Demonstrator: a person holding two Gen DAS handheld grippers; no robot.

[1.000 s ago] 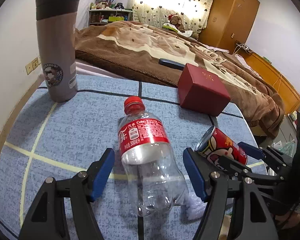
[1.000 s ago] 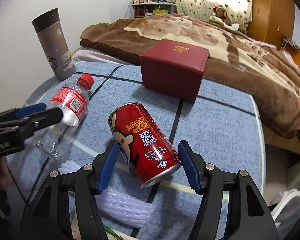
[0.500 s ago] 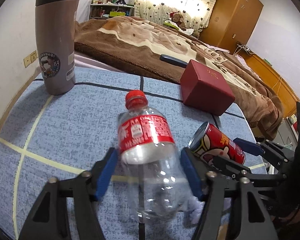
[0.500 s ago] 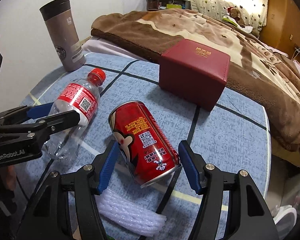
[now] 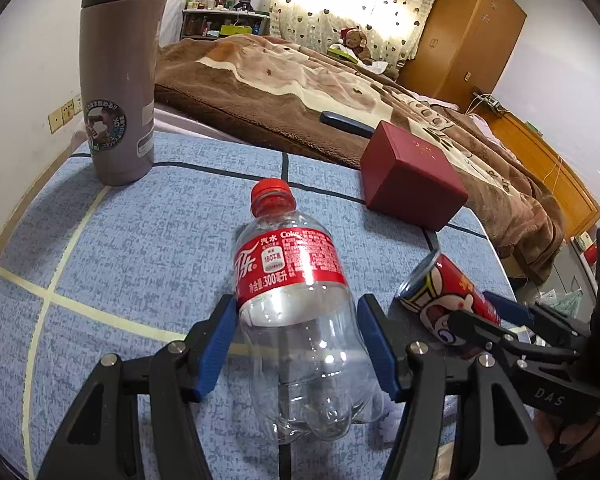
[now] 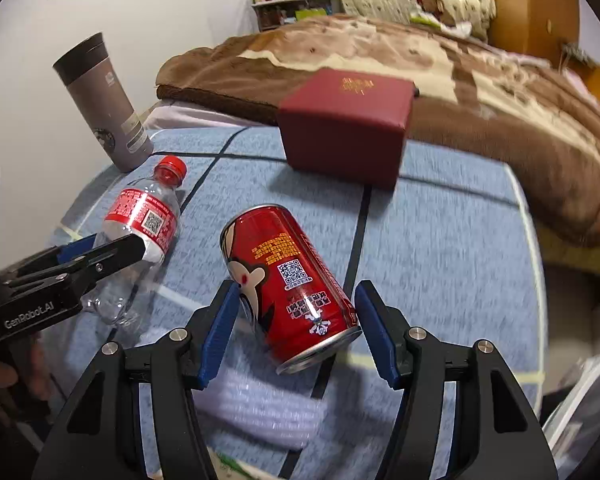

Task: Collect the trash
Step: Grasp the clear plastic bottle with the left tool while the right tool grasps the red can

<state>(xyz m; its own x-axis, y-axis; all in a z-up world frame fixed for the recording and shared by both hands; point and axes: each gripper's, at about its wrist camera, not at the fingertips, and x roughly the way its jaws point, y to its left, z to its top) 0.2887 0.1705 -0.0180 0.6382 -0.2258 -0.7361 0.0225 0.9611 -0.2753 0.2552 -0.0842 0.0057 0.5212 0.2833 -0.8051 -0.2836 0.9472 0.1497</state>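
A clear plastic cola bottle [image 5: 292, 300] with a red cap and red label lies on the blue tablecloth [image 5: 140, 240]. My left gripper [image 5: 296, 308] is shut on its body, both blue pads against its sides. From the right wrist view the bottle [image 6: 140, 224] and the left gripper [image 6: 100, 248] appear at the left. A red cartoon drink can [image 6: 288, 276] sits tilted between the pads of my right gripper [image 6: 298, 296]. These jaws are closing, with the pads against the can's sides. The left wrist view shows the can [image 5: 444, 296] in the right gripper [image 5: 500, 320] to the bottle's right.
A grey travel tumbler [image 5: 118, 92] stands at the table's far left. A dark red box [image 5: 412, 184] sits at the far right edge, against a bed with a brown blanket [image 5: 300, 80]. White foam wrap [image 6: 260, 400] lies under the right gripper. A pale bin [image 6: 580, 400] is beside the table.
The left jaws closed from wide apart onto the bottle's sides. The right gripper rolled a little while the can kept its place between its pads.
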